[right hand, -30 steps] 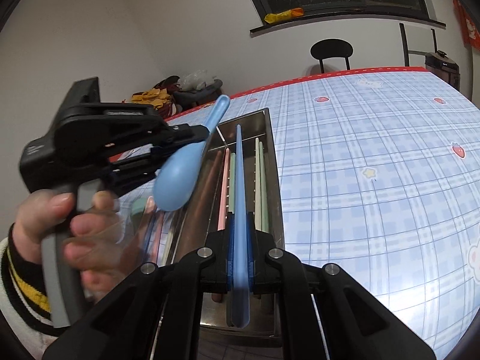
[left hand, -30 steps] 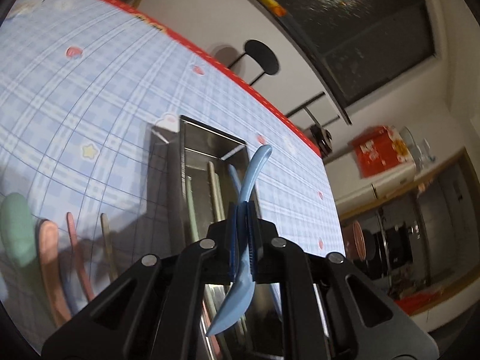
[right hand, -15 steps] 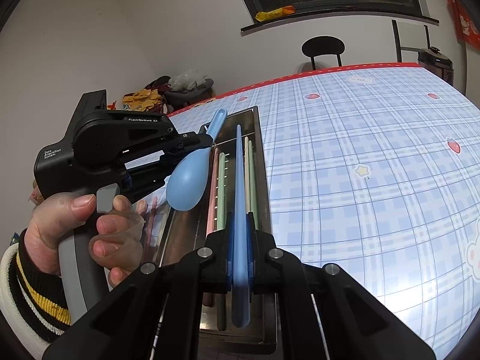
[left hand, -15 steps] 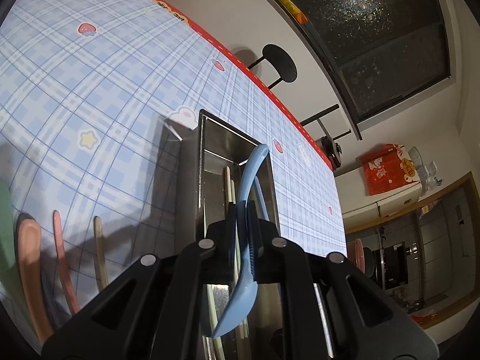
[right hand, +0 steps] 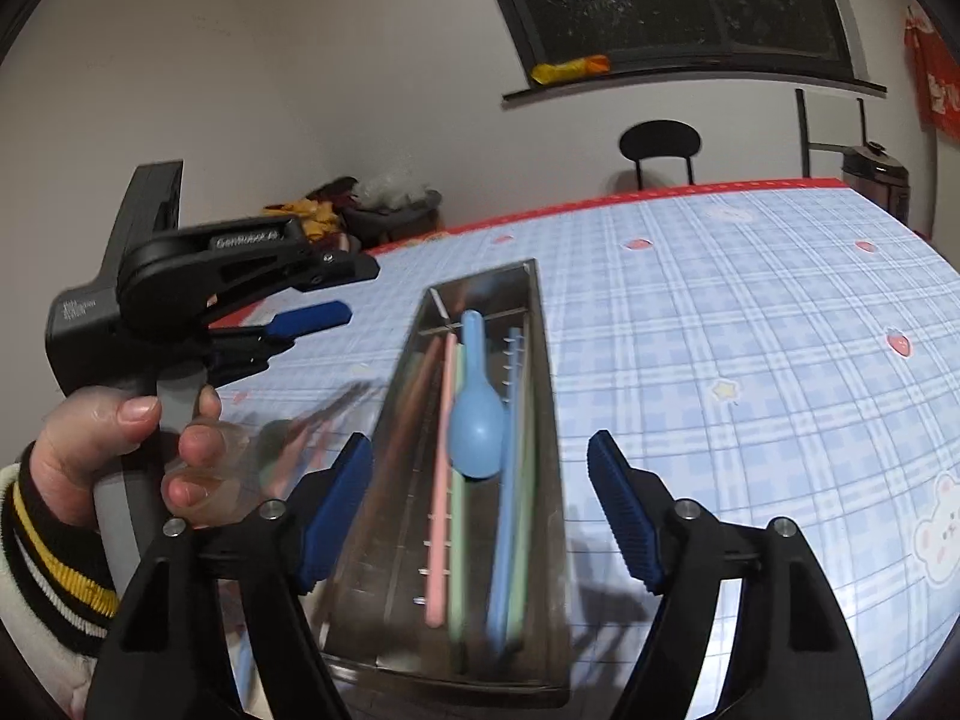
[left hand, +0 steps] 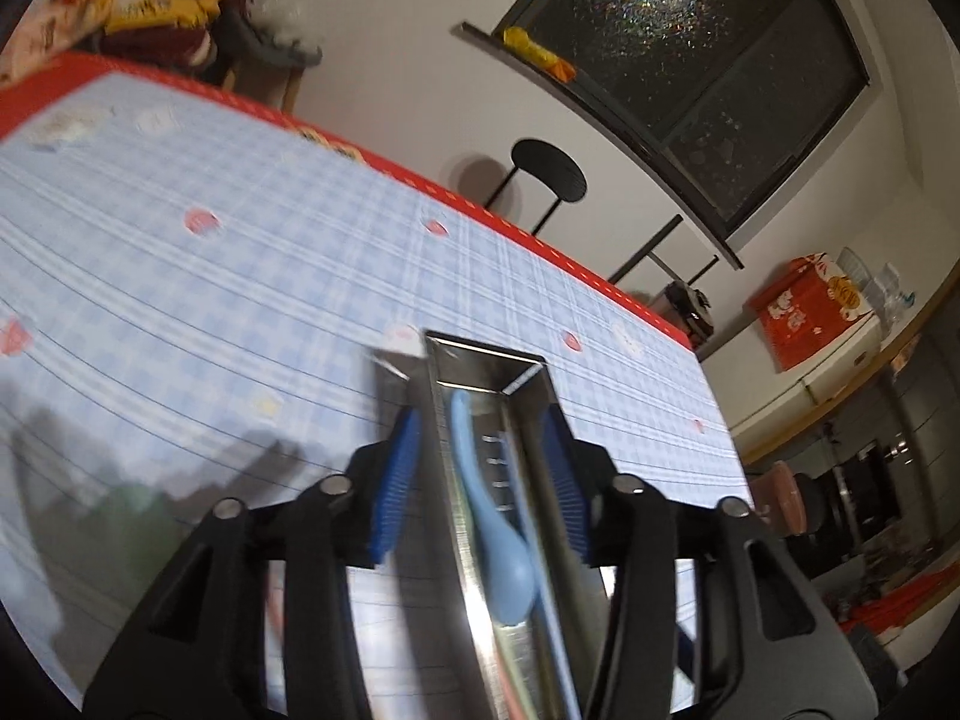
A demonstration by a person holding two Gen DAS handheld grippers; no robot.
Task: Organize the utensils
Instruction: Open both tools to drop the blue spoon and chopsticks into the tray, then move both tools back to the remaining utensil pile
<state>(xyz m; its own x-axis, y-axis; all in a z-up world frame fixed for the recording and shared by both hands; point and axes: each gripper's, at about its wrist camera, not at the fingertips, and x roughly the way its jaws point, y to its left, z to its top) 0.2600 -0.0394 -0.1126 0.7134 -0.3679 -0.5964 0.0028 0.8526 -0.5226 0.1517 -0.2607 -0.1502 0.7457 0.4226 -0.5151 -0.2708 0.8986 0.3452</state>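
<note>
At the left of the right wrist view, a hand held the left gripper beside the metal tray, its jaws opening with nothing between them. In the tray lay the blue spoon across pink, green and blue sticks, probably chopsticks given the blur. The right gripper stood over the tray, jaws opening wide and empty.

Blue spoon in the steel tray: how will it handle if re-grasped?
The blue spoon looks like smooth moulded plastic: likely light, stiff and a bit slippery. Its rounded bowl rests on thin sticks in the steel tray, so a nudge probably rocks or slides it.
</note>
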